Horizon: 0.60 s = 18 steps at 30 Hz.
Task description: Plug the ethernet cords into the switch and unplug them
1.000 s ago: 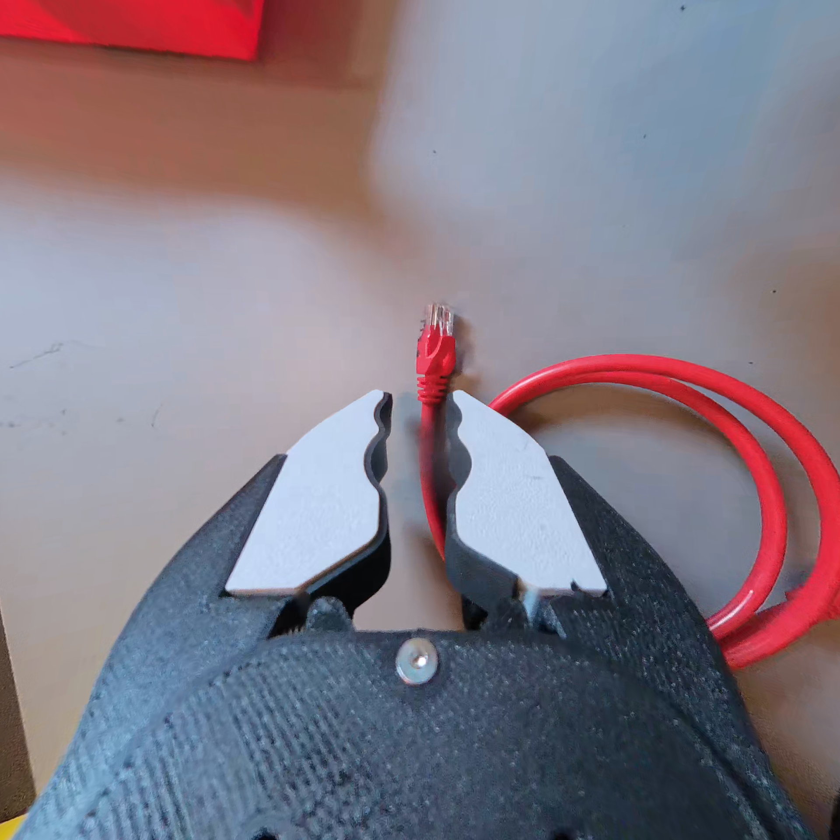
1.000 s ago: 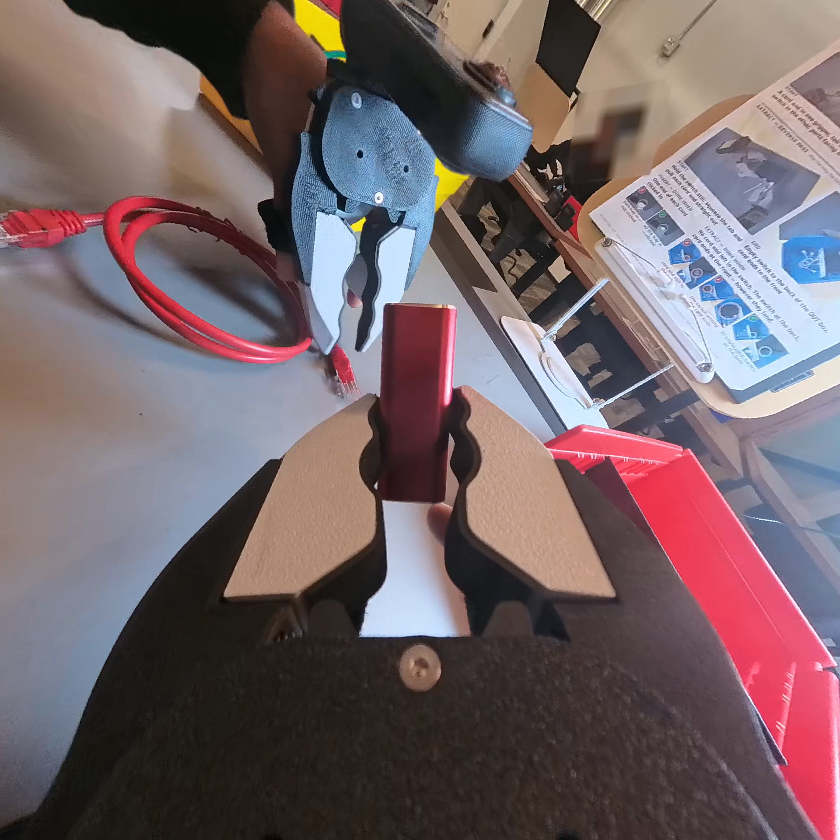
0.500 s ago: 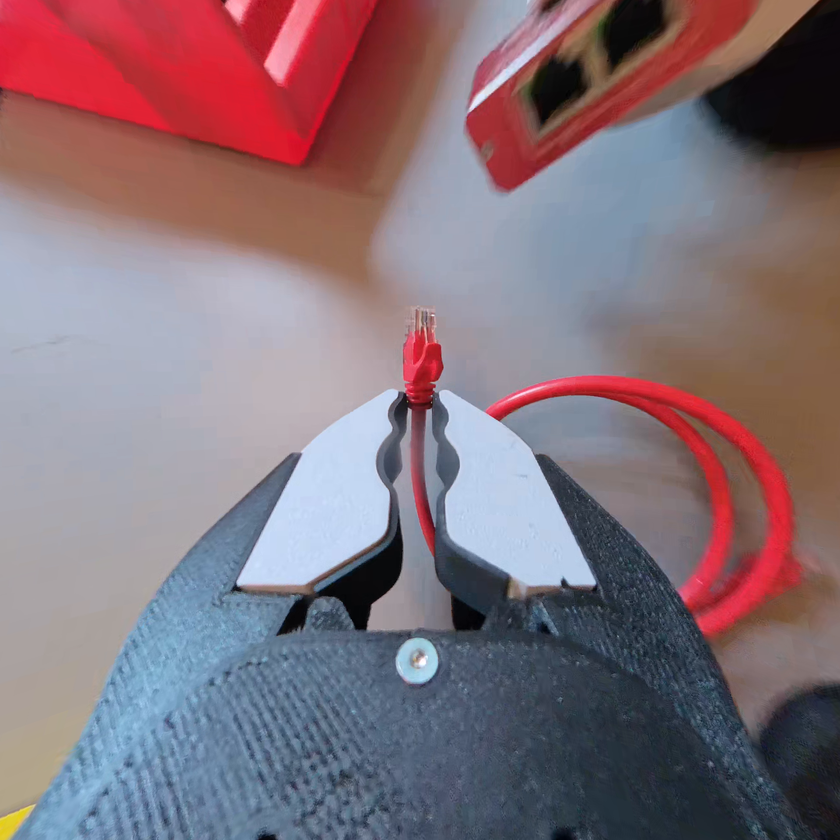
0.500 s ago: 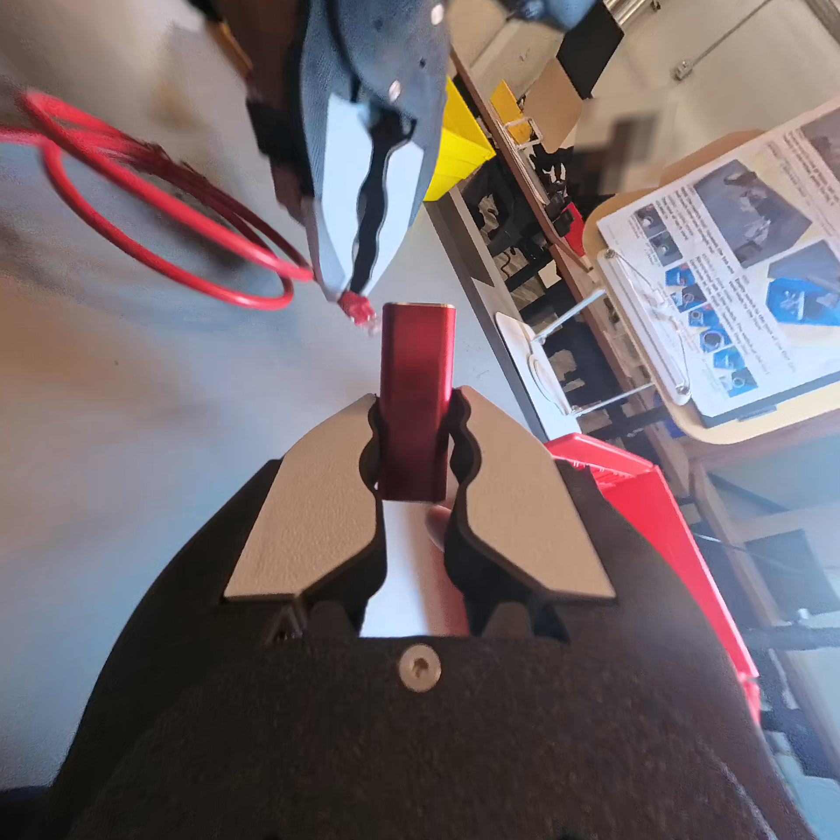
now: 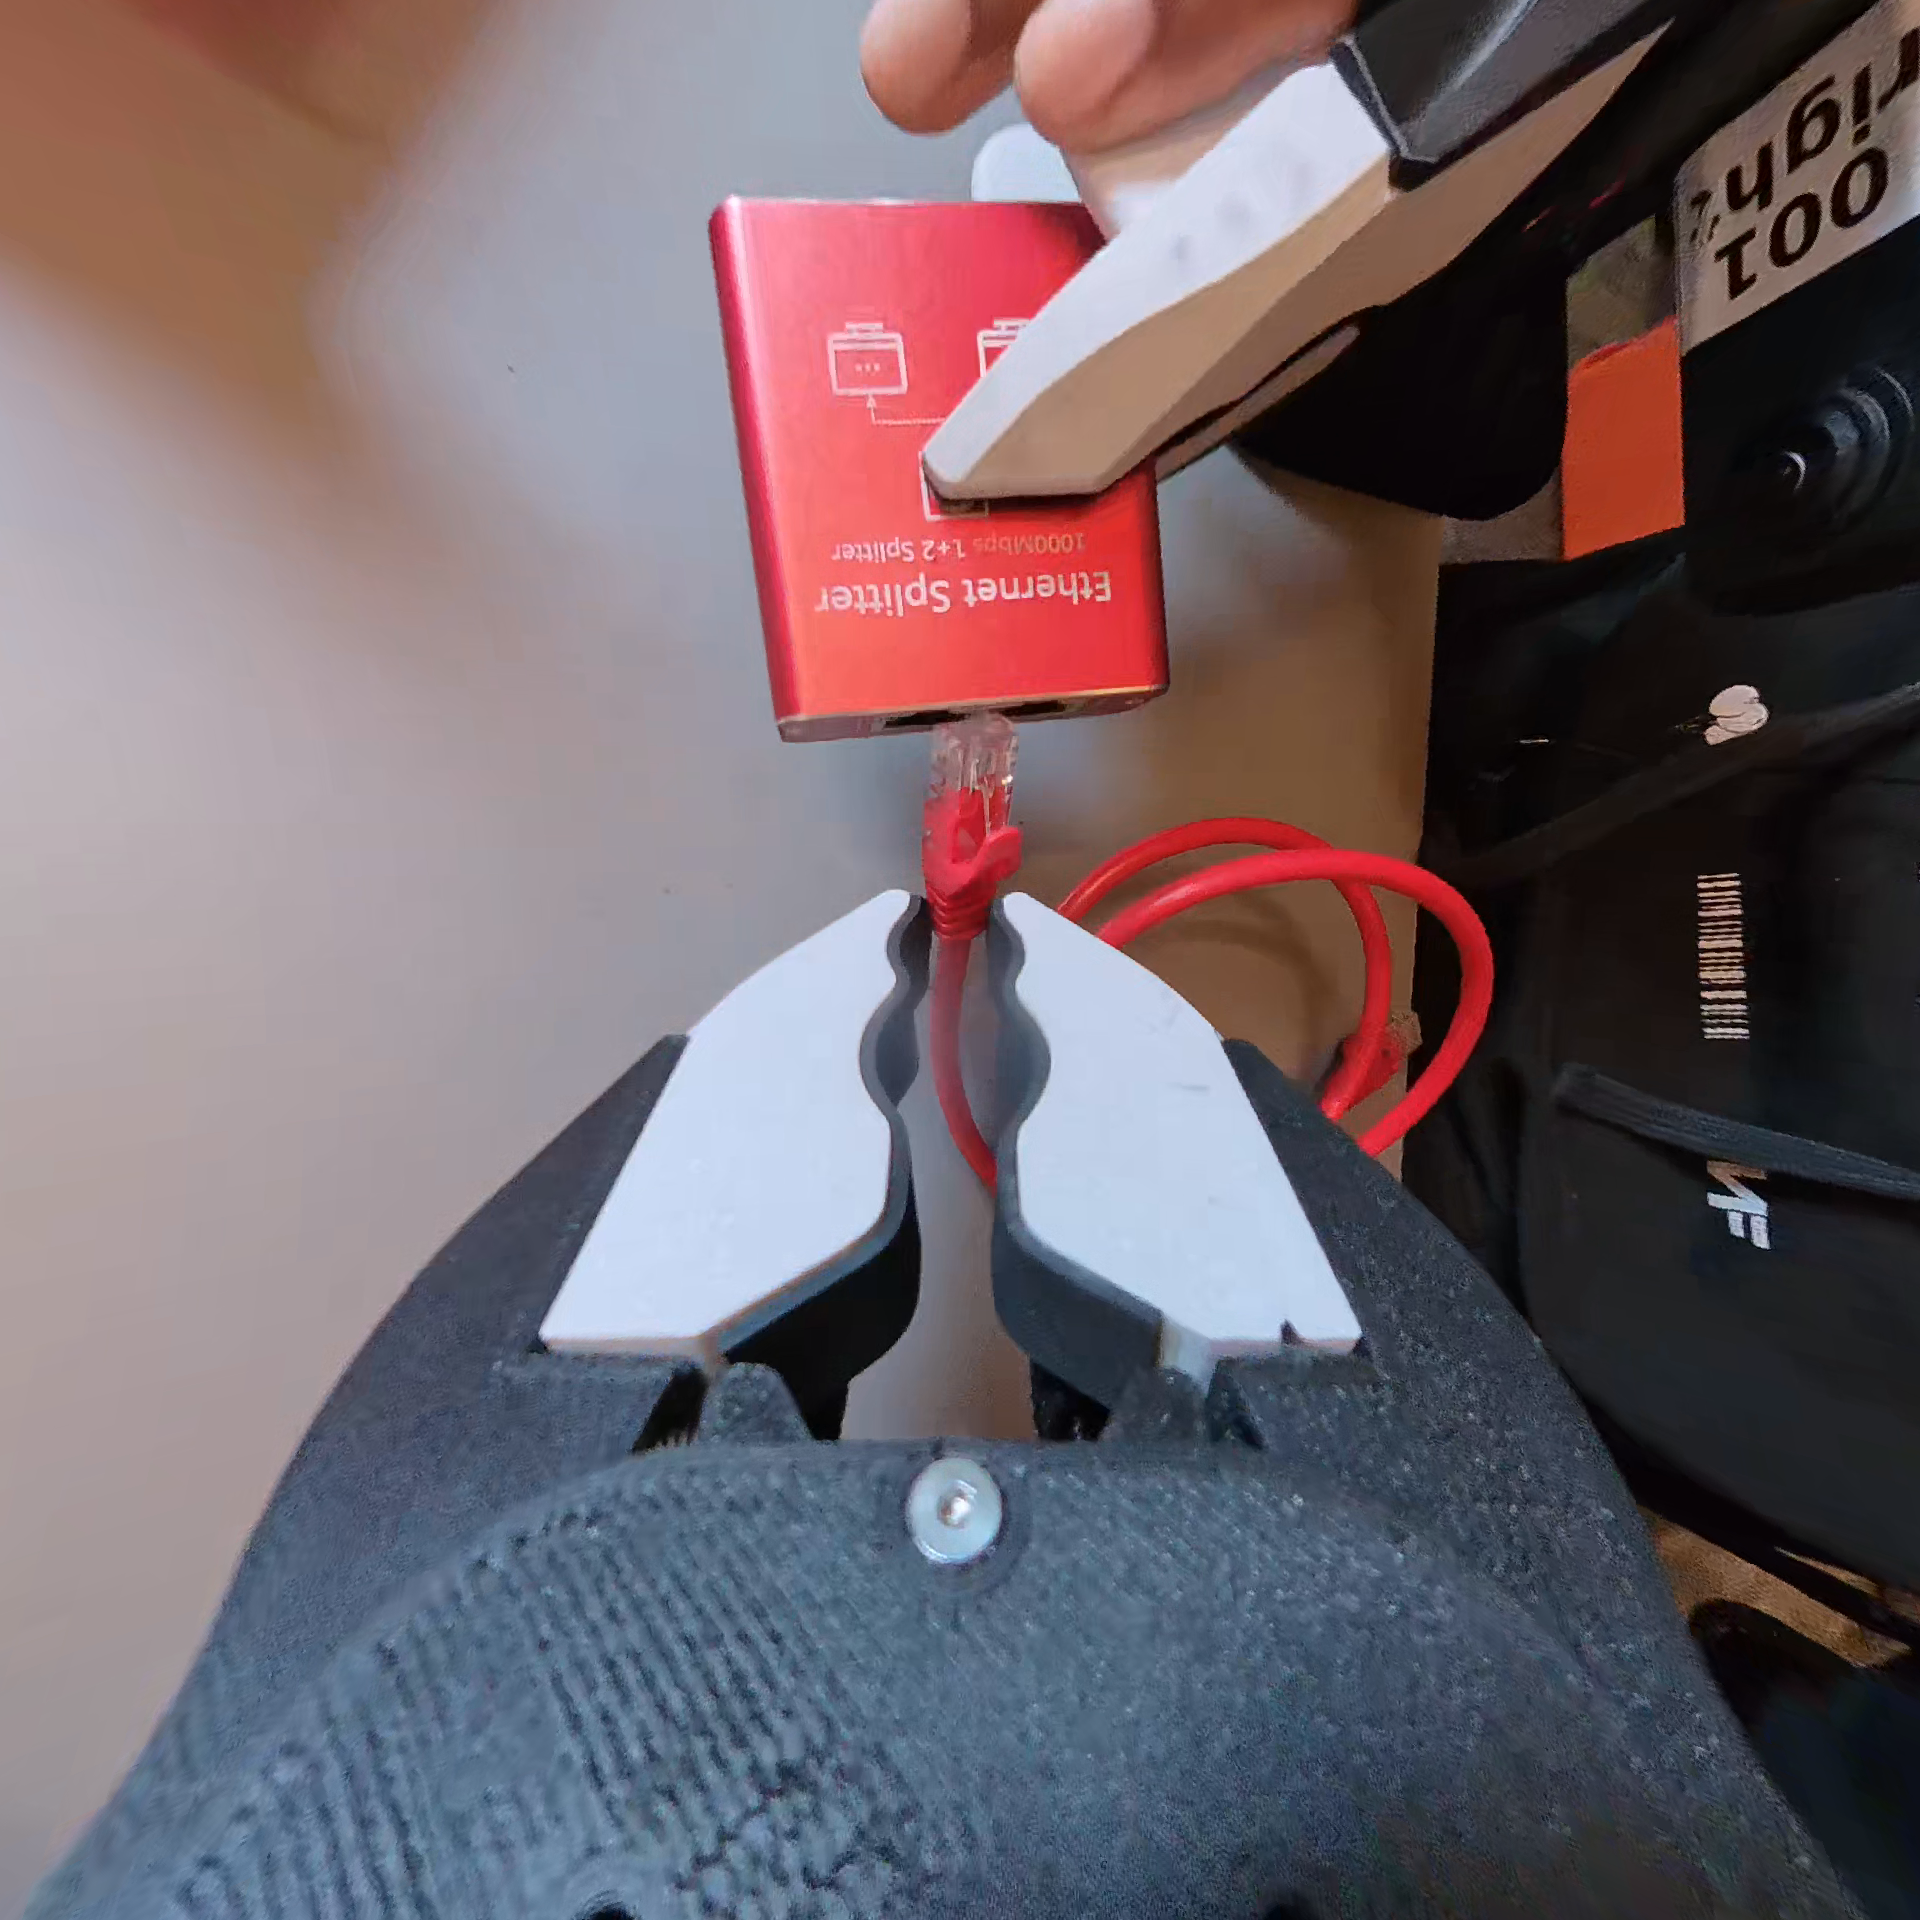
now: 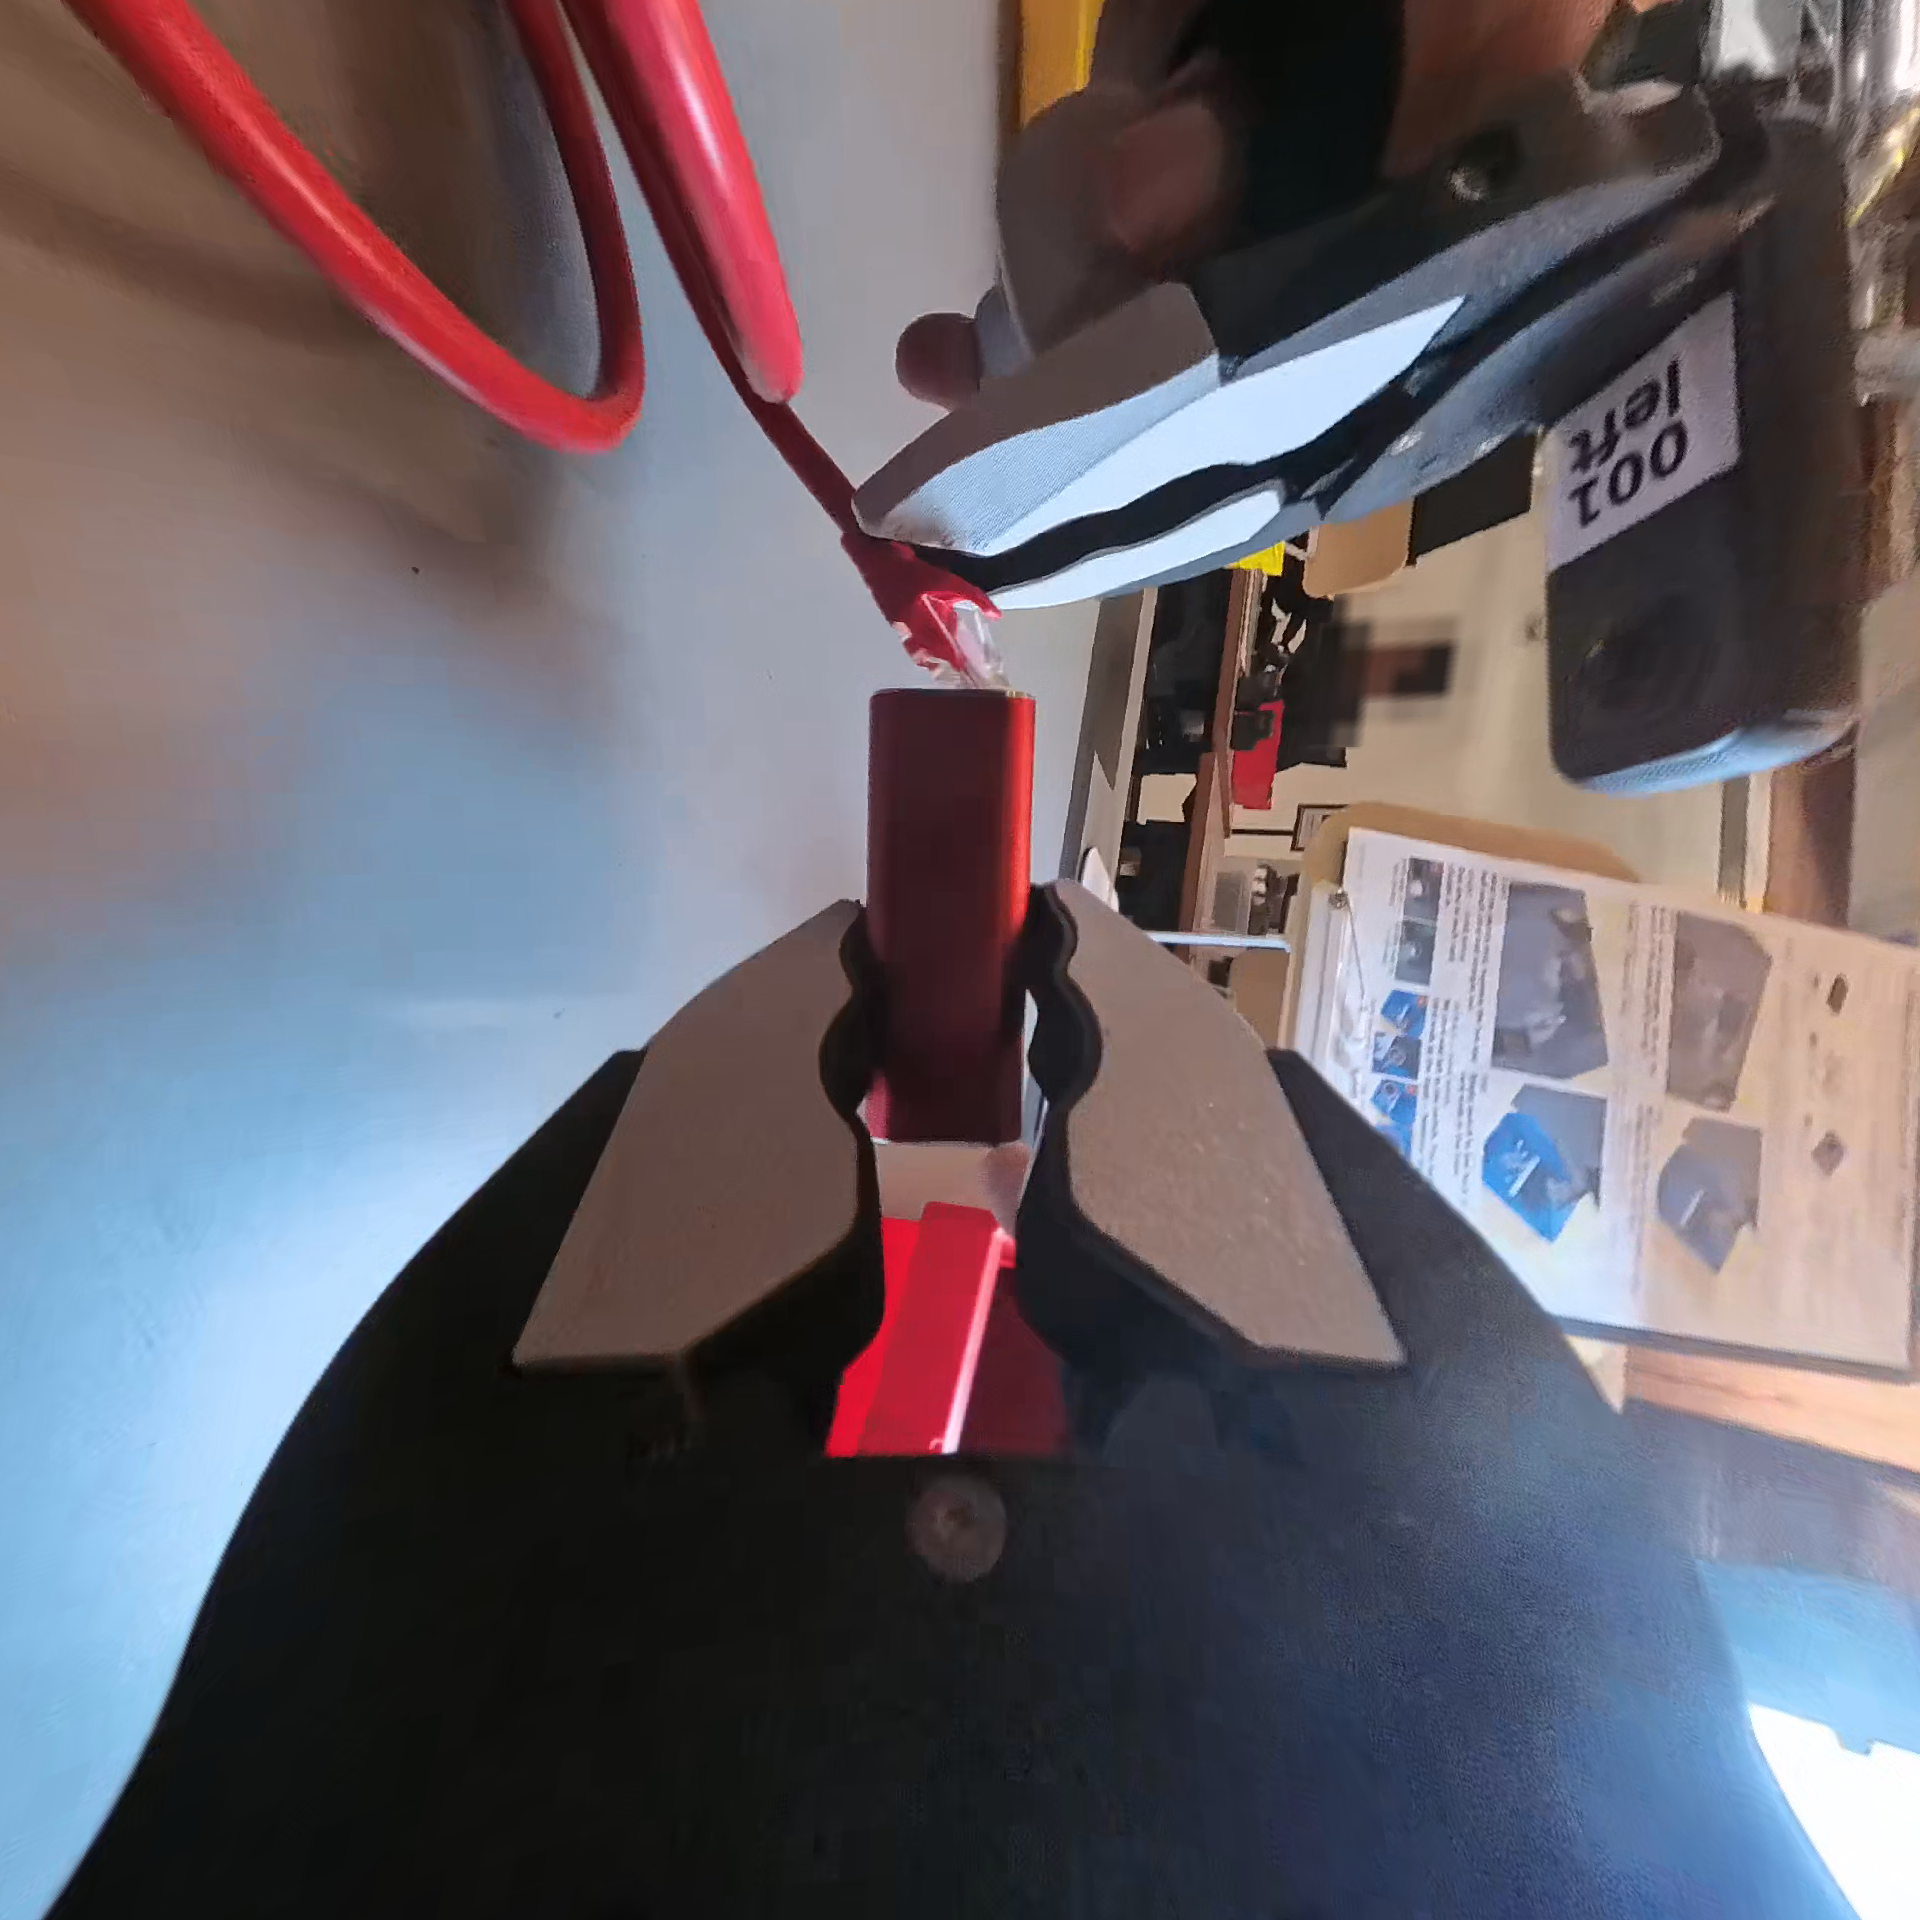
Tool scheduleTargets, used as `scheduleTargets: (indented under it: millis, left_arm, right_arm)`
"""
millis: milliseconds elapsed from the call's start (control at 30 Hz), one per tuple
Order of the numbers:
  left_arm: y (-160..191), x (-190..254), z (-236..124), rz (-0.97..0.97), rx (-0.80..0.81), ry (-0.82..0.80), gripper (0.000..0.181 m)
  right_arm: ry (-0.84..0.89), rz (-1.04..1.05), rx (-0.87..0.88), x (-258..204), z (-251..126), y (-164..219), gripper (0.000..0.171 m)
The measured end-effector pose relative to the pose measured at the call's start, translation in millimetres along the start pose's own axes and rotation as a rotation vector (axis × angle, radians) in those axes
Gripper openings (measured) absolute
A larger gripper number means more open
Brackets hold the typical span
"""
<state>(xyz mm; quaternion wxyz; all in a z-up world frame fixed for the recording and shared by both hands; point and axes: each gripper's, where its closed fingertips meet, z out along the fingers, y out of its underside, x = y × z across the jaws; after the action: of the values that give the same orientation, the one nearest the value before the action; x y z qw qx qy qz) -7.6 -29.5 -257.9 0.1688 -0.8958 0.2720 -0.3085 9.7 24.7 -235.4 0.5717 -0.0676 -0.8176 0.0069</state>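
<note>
Above the grey table (image 5: pixel 260 831), the left gripper (image 5: pixel 958 914) is clenching the red ethernet cord (image 5: pixel 961 862), its clear plug (image 5: pixel 971 753) touching a port of the switch (image 5: pixel 935 468). The right gripper (image 6: pixel 951 925) is gripping the switch edge-on.

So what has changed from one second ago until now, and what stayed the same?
The left tongs, open around the cord on the table a second ago, closed on the red ethernet cord behind its plug and lifted it. Cord and red switch came together; the plug tip now touches the switch's port edge, not visibly seated. Unchanged: the right tongs keep gripping the switch.
</note>
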Motion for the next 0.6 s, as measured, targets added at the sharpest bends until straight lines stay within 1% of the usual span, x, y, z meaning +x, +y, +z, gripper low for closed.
scheduleTargets:
  millis: [67, 233, 333, 467, 600]
  left_arm:
    - [2.0, 0.9, 1.4, -0.005, -0.028, 0.008, 0.01]
    - [-3.2, 4.1, -0.4, -0.034, 0.0, 0.074, 0.01]
    - [-1.9, 5.5, 0.4, -0.058, -0.002, 0.118, 0.01]
    - [2.7, 12.3, 8.2, -0.057, -0.047, 0.157, 0.01]
    - [-0.1, 15.5, 8.0, -0.05, -0.039, 0.178, 0.01]
  right_arm:
    - [0.001, -0.04, 0.012, 4.8, -1.8, -0.8, 0.026]
    - [-0.037, -0.19, 0.021, 3.8, -7.6, -0.5, 0.026]
    - [-0.027, -0.273, 0.036, 1.9, -11.4, -3.7, 0.026]
    - [-0.017, -0.317, 0.063, 3.5, -13.9, -8.6, 0.026]
    - [-0.031, -0.357, 0.073, 5.2, -16.1, -9.9, 0.026]
